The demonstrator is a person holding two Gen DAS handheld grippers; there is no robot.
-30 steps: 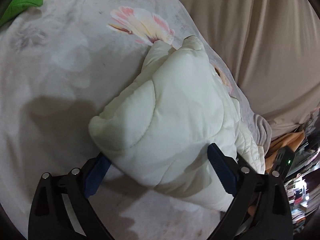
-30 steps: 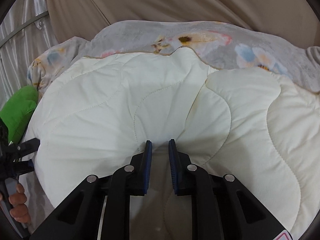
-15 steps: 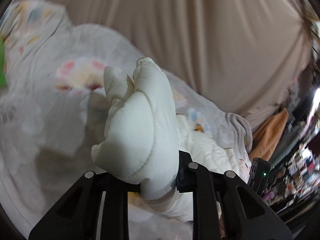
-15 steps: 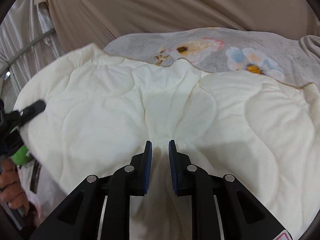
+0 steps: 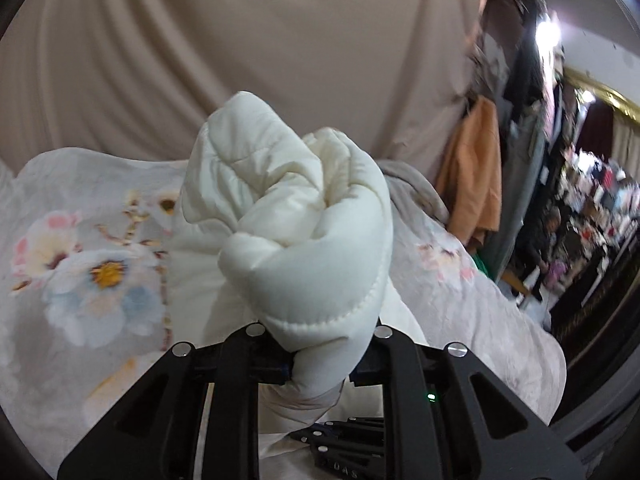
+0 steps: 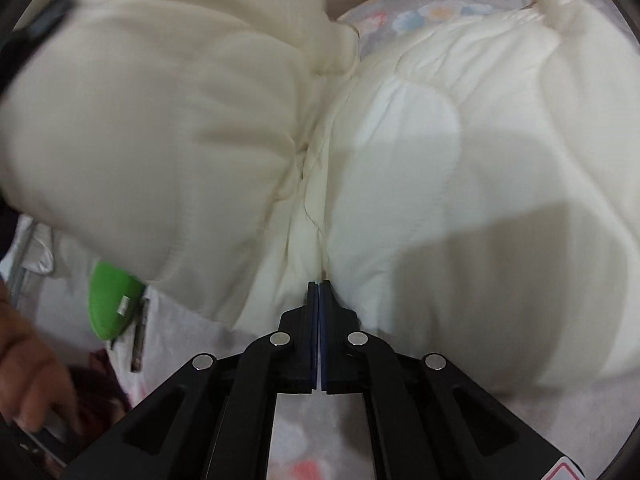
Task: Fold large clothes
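A cream quilted garment (image 5: 304, 216) lies on a floral bedsheet (image 5: 80, 272). My left gripper (image 5: 320, 364) has a bunched, rolled end of it raised above the bed; its jaws are closing with the cloth squeezed between them, which hides the pads. In the right wrist view the garment (image 6: 440, 140) fills the frame, its lifted part hanging blurred at upper left over a deep crease. My right gripper (image 6: 319, 286) is shut, its tips against the garment's near edge at the foot of that crease. Whether any cloth is caught there cannot be told.
A beige curtain (image 5: 240, 40) hangs behind the bed. An orange cloth (image 5: 472, 176) and a cluttered room lie to the right. A green item (image 6: 112, 300) sits under the garment's left edge, and a hand (image 6: 28, 368) shows at lower left.
My left gripper closed on the garment's end, rolled and lifted it off the bed. My right gripper's jaws went from slightly apart to shut and moved in toward the crease.
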